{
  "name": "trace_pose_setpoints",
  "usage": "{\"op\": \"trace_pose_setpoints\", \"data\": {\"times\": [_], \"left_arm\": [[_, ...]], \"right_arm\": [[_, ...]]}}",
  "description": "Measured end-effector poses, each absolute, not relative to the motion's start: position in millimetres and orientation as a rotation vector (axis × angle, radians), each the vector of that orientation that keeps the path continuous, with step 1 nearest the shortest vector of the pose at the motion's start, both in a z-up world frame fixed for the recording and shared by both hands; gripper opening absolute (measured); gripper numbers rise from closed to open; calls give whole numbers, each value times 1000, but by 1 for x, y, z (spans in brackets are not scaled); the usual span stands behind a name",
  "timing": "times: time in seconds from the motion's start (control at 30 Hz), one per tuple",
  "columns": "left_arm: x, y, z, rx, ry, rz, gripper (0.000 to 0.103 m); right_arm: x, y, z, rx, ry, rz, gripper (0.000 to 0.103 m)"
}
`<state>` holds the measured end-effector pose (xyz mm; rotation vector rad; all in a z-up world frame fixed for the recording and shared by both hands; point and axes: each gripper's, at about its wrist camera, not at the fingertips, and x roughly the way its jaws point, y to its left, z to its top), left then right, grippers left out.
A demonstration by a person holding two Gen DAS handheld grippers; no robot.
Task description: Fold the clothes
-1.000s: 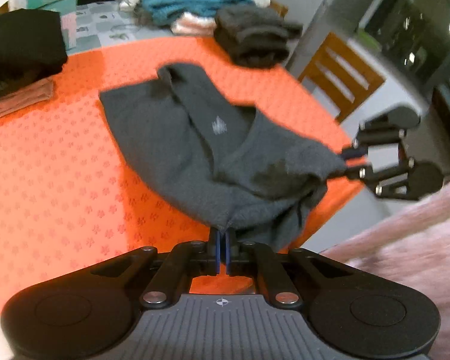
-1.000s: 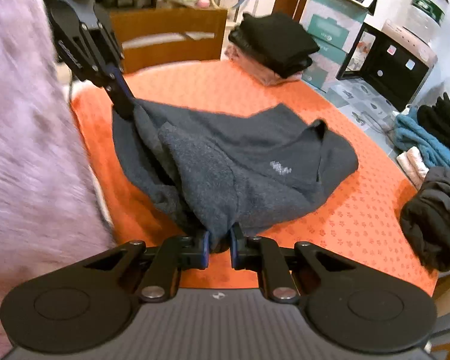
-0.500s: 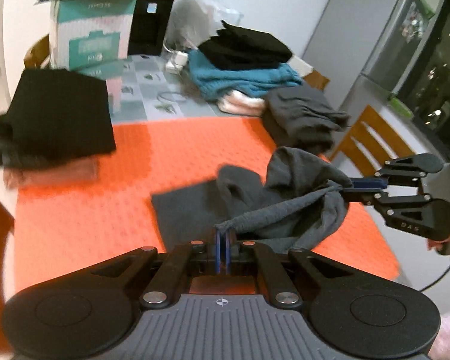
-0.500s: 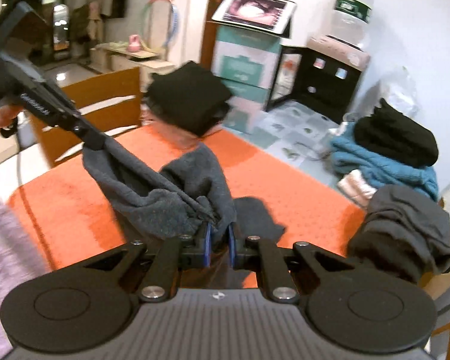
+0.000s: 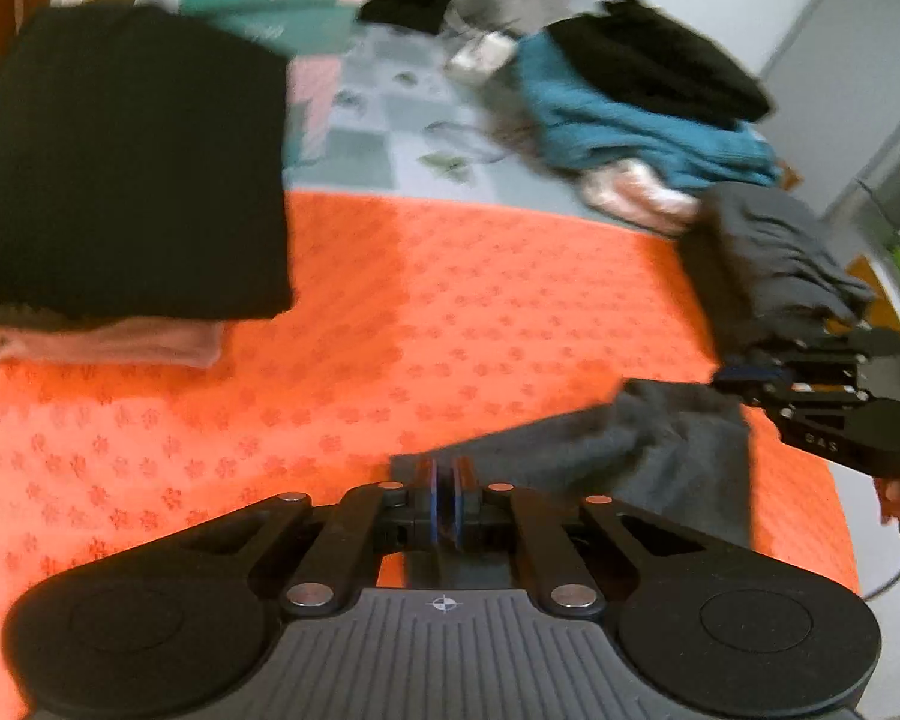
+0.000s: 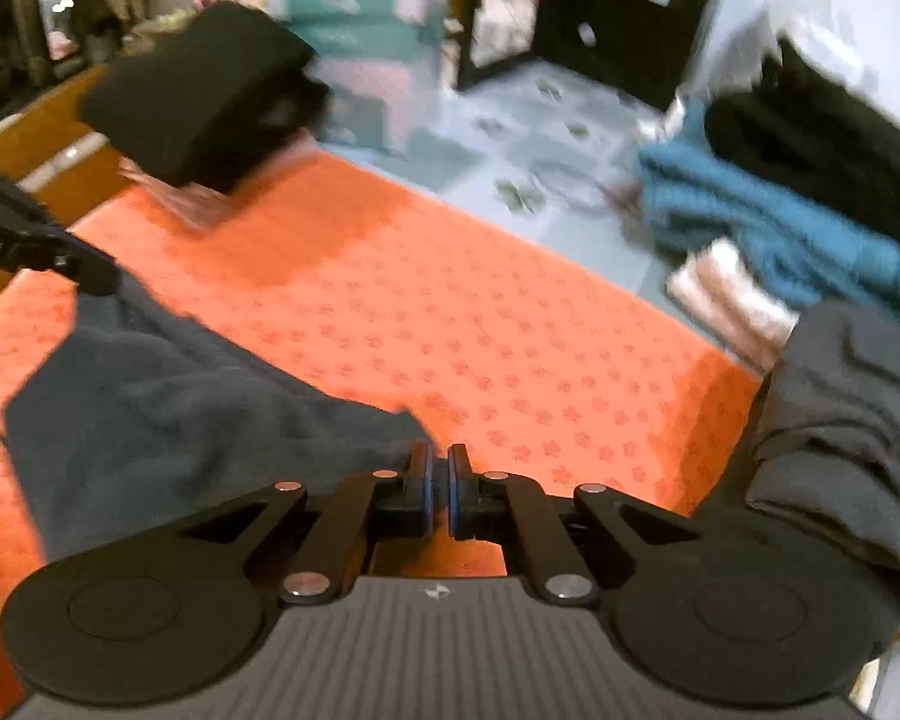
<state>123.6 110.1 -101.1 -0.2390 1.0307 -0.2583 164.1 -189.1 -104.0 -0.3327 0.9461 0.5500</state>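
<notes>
The left gripper [image 5: 444,483], low in the frame's centre, is pinching an edge of the dark grey fleece garment [image 5: 648,450], its blue-padded jaws pressed together on the cloth. The right gripper [image 6: 441,480] is sitting nearly closed at the garment's near corner; whether it is gripping cloth cannot be told. The garment is lying bunched on the orange flower-patterned tablecloth [image 6: 450,312], with a folded black stack [image 5: 126,168] at upper left.
</notes>
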Motion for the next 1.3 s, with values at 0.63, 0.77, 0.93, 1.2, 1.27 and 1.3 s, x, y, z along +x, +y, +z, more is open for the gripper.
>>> {"op": "trace_pose_setpoints", "data": {"times": [0.63,0.77,0.93,1.2,1.27,1.3], "left_arm": [[69,126,-110,-311,1102,-334,62],[69,112,-114,-277,1105,-345,66],[70,103,-120,-257,1115,-322,72],[65,113,-134,-397,1166,-309,76],[67,117,-141,-478,1186,-305,77],[68,118,-145,-502,1197,-302,77]], "right_arm": [[114,-185,-88,-131,921,555,78],[126,-169,-105,-195,922,501,78],[154,-177,-137,-154,992,386,78],[147,-198,-157,65,1064,398,78],[141,-202,-161,126,1077,409,79],[139,-204,-162,157,1084,415,79]]}}
